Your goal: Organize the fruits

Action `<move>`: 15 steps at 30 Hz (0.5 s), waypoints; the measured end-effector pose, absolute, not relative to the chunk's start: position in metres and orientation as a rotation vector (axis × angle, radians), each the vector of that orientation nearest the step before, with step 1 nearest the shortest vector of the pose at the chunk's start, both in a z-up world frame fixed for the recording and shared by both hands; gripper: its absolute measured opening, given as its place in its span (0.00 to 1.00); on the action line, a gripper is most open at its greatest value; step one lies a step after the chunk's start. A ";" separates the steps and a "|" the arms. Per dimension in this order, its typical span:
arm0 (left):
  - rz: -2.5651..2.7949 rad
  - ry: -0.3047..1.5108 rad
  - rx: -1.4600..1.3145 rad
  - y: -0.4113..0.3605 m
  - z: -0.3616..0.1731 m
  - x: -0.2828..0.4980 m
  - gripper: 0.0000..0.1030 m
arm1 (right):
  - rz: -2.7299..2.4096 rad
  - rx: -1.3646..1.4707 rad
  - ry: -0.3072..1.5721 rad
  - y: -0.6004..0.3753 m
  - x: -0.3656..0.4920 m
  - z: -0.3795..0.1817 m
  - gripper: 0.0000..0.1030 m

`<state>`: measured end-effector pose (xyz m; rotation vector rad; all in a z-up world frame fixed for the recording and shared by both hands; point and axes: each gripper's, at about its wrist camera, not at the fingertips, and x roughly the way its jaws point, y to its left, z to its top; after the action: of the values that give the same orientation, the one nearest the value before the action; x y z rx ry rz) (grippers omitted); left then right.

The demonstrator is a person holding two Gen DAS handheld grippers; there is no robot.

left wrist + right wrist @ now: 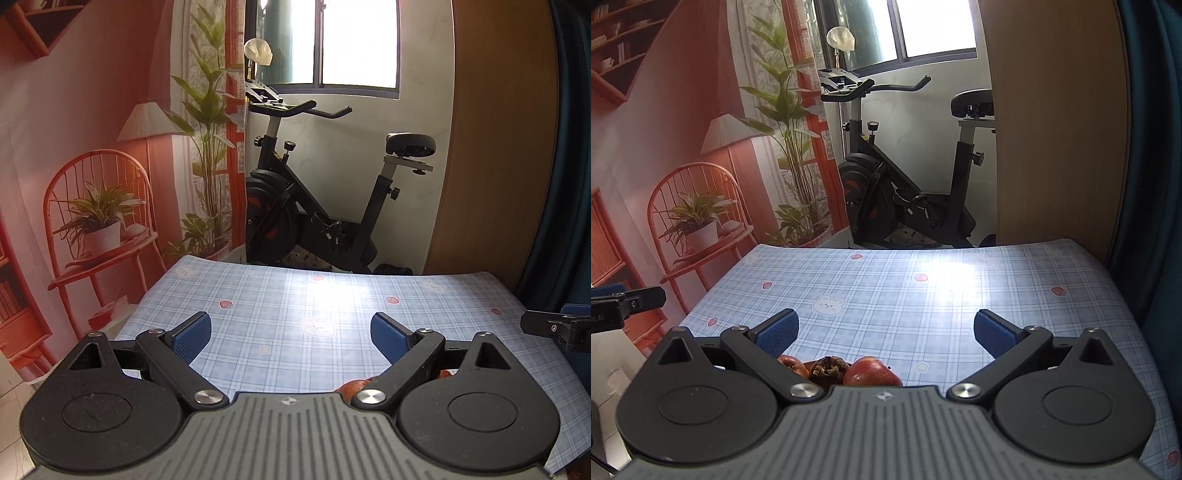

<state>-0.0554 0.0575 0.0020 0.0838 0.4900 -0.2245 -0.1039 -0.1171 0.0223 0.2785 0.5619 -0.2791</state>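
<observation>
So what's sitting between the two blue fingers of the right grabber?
Nothing is held. In the right wrist view, the right gripper is open, with only bare checked tablecloth between its pads; the red fruits sit lower, near its body.

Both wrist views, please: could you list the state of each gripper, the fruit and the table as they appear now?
Left gripper: open, nothing between its pads.
Right gripper: open, nothing between its pads.
Red apple: resting on the table, not held, partly hidden by the right gripper's body.
Dark dried-looking fruit: resting beside the apple, not held.
Table: covered with a blue checked cloth.
</observation>
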 end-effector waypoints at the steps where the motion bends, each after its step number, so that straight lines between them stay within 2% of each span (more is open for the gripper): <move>1: -0.225 0.488 0.084 0.057 0.002 -0.056 0.92 | -0.279 0.276 0.560 -0.116 -0.104 0.023 1.00; 15: -0.224 0.475 0.078 0.058 0.001 -0.057 0.93 | -0.290 0.247 0.546 -0.113 -0.108 0.026 1.00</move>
<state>-0.0571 0.0576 0.0006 0.0777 0.4751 -0.2244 -0.1081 -0.1127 0.0259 0.2466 0.5461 -0.2898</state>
